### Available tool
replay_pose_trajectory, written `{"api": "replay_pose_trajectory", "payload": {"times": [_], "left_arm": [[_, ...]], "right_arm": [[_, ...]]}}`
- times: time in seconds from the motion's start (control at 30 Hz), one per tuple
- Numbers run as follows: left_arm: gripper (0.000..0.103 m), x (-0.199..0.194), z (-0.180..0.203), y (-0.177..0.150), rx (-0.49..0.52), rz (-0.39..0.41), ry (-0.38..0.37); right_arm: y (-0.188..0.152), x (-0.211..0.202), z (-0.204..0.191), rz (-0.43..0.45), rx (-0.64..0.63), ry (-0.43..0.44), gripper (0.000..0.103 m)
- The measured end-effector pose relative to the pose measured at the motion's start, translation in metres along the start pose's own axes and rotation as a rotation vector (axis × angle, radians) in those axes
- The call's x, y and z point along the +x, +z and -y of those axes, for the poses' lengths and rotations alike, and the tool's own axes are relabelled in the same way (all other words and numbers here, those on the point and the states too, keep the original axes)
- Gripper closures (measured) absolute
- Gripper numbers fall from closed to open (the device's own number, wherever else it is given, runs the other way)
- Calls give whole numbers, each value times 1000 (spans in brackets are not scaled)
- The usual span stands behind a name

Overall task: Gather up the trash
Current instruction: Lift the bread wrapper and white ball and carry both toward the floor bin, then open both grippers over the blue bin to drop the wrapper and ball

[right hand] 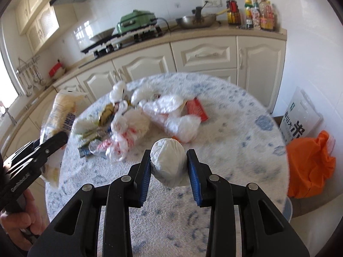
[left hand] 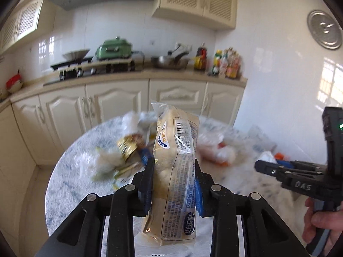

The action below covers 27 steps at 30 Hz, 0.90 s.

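My left gripper (left hand: 174, 163) is shut on a clear, cream-filled food wrapper (left hand: 178, 167) with a barcode, held upright above the round table. The same wrapper (right hand: 61, 111) shows at the left of the right wrist view, in the left gripper (right hand: 54, 141). My right gripper (right hand: 168, 156) is shut on a crumpled white paper ball (right hand: 168, 162), lifted over the table. The right gripper's side (left hand: 276, 170) appears at the right edge of the left wrist view. A heap of trash (right hand: 139, 120) lies mid-table: plastic bags, a gold packet, an orange-red box (right hand: 197, 108).
The round table (right hand: 235, 150) has a white, blue-flecked top. An orange bag (right hand: 308, 169) and a white printed sack (right hand: 300, 117) sit beyond its right rim. Cream kitchen cabinets (right hand: 203, 53) with a stove, pan and bottles run behind. A hand (right hand: 19, 220) grips the left tool.
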<state>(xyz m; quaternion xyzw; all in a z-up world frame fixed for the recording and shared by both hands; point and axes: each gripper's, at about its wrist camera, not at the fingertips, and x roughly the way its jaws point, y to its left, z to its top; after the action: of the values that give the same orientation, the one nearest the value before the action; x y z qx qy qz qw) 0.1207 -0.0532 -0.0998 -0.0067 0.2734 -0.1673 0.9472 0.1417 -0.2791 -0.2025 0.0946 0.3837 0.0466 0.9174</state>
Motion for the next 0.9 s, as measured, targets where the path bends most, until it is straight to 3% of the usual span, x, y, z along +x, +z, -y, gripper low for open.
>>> {"api": "replay_pose_trajectory", "payload": {"times": [0.23,0.5,0.7,0.9], "left_arm": [[76,-18,54,8,44,89,-115],[76,14,119,15,82,72,-304],[76,66,178,13,117,-28,-444],[75,136,244,-8,177,-203,-515]], "right_arm": [[12,-47,41,91,38,-47,70],[7,-108,129,173,147,-196,70],[-21,-141,211,178,271,-328,70],[-68,-123,290,86,414,-392,70]]}}
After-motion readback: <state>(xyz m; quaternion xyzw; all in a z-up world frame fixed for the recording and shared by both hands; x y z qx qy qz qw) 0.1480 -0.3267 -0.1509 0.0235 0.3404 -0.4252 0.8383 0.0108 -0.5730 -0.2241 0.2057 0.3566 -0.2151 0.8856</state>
